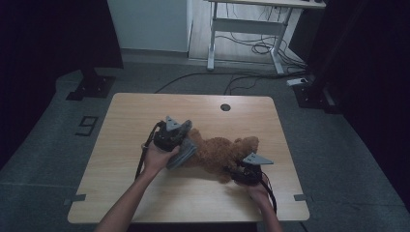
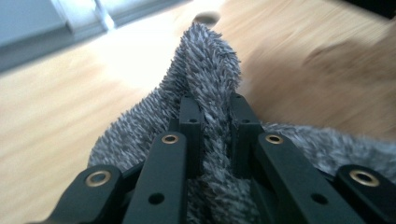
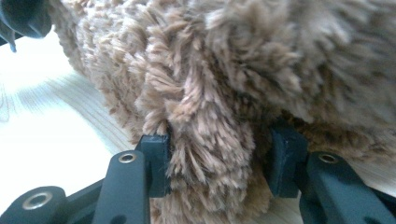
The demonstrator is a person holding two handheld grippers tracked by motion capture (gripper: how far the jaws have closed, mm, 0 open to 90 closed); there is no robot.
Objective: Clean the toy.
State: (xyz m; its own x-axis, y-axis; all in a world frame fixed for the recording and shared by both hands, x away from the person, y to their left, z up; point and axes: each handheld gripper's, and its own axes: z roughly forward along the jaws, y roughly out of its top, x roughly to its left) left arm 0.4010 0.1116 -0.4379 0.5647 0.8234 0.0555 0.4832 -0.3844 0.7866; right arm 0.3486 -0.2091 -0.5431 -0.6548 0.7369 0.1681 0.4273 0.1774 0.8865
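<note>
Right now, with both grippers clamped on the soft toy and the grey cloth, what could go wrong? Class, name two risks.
1. The left gripper pinches only a thin fold of the grey cloth; a pull could slip it free.
2. The right gripper grips just a tuft of the brown teddy bear, so a tug might drag the bear across the table or strain its fur.

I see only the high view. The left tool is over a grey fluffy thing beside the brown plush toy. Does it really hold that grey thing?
Observer: Yes. In the left gripper view the left tool is shut on a fold of the grey fluffy cloth, pinched between its jaws.
Operator: And the right tool, what does it grip?
Observer: The right gripper view shows the right tool closed around a thick tuft of the brown plush toy.
Operator: Is the toy lifted?
Observer: There, the toy's fur meets the wooden table beside the jaws.
</note>
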